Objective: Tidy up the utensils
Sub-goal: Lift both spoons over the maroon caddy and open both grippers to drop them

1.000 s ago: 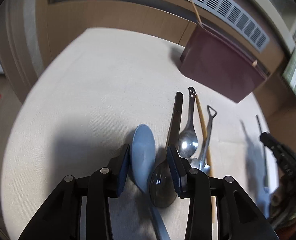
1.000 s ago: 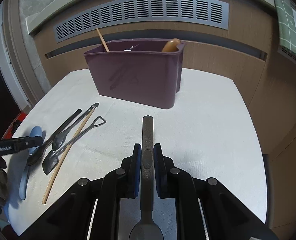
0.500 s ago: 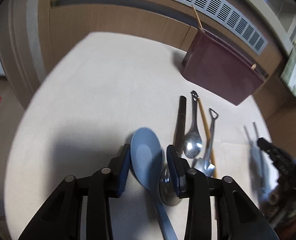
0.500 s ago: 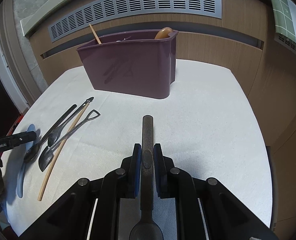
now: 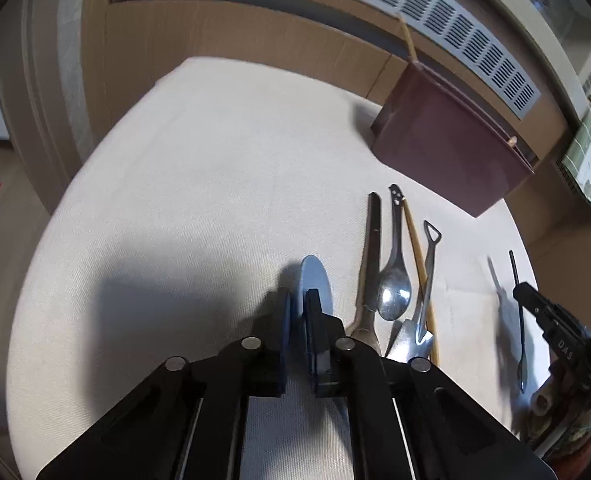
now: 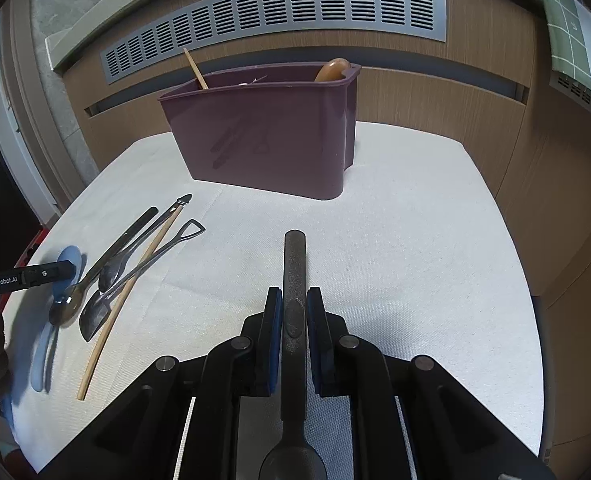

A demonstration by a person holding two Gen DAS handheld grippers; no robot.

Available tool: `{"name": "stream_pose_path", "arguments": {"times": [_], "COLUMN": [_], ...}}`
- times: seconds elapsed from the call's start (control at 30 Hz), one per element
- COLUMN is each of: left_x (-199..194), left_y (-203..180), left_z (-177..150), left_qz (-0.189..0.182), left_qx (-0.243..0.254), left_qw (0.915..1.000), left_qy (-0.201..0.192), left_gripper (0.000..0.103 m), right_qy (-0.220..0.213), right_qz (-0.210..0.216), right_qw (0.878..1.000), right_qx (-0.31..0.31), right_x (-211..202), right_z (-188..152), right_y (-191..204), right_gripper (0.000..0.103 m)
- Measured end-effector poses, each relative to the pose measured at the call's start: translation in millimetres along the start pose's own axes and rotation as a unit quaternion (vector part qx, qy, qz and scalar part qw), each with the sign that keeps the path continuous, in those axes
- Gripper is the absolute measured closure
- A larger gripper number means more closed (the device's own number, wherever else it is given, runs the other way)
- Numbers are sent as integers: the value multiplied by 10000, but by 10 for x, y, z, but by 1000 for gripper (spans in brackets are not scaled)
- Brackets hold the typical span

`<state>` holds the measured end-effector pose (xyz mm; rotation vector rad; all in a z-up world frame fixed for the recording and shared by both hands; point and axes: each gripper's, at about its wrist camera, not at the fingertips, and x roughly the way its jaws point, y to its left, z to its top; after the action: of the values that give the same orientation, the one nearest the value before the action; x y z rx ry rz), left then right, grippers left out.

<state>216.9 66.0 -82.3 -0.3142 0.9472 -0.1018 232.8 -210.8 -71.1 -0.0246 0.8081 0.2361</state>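
At the table's left edge, the left gripper (image 5: 298,300), jaws just closed, clenches the blue spoon (image 5: 315,278), long axis toward the purple bin (image 5: 447,152); the right gripper (image 6: 294,312) clamps a dark spoon (image 6: 294,264).

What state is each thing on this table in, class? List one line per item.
left gripper: shut on the blue spoon, having just closed
blue spoon: clamped on edge between the pads
right gripper: shut on the dark spoon
dark spoon: held, handle pointing forward
purple caddy: upright, utensils inside
steel spoons: lying flat on the cloth
wooden chopstick: lying flat among them
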Motion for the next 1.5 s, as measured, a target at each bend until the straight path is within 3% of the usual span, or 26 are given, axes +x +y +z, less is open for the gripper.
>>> {"name": "stream_pose_path", "arguments": {"times": [0.23, 0.5, 0.6, 0.67, 0.73, 0.83, 0.93, 1.1, 1.2, 1.33, 1.5], "left_x": [-483, -780, -951, -1229, -1533, -1639, -1484, -1036, -732, -345, -63], "left_y": [-247, -371, -552, -753, -970, -1211, -1290, -1388, -1416, -1401, -1404], "left_z": [54, 136, 339, 605, 887, 1237, 1454, 1635, 1703, 1821, 1879], "left_qz": [59, 64, 22, -72, -190, -62, -213, -376, -337, -278, -154], "left_qx": [505, 660, 830, 965, 1036, 1068, 905, 953, 976, 917, 871], "left_qw": [9947, 9871, 9804, 9669, 9426, 9129, 9034, 8904, 8939, 9083, 9127], "left_qy": [-892, -1458, -1785, -2360, -3168, -3938, -4186, -4435, -4362, -4072, -3989], "left_gripper": [97, 97, 97, 97, 97, 97, 97, 97, 97, 97, 97], "right_qy": [-349, -476, -681, -1152, -1841, -2741, -3283, -3527, -3470, -3213, -3102], "right_qz": [146, 141, 141, 151, 101, 67, 350, 50, 102, 158, 206], "right_qw": [9992, 9988, 9976, 9932, 9827, 9616, 9437, 9356, 9376, 9465, 9496], "right_qx": [-85, -7, 57, -33, -172, -111, 196, 110, 176, 268, 410], "right_x": [-207, -317, -408, -632, -957, -1309, -1364, -1040, -770, -466, -203], "right_z": [47, 71, 200, 457, 812, 1282, 1554, 1721, 1810, 1886, 1930], "right_y": [27, -16, -29, 0, 34, 17, -56, 22, 33, 21, -60], "right_gripper": [92, 92, 92, 92, 92, 92, 92, 92, 92, 92, 92]}}
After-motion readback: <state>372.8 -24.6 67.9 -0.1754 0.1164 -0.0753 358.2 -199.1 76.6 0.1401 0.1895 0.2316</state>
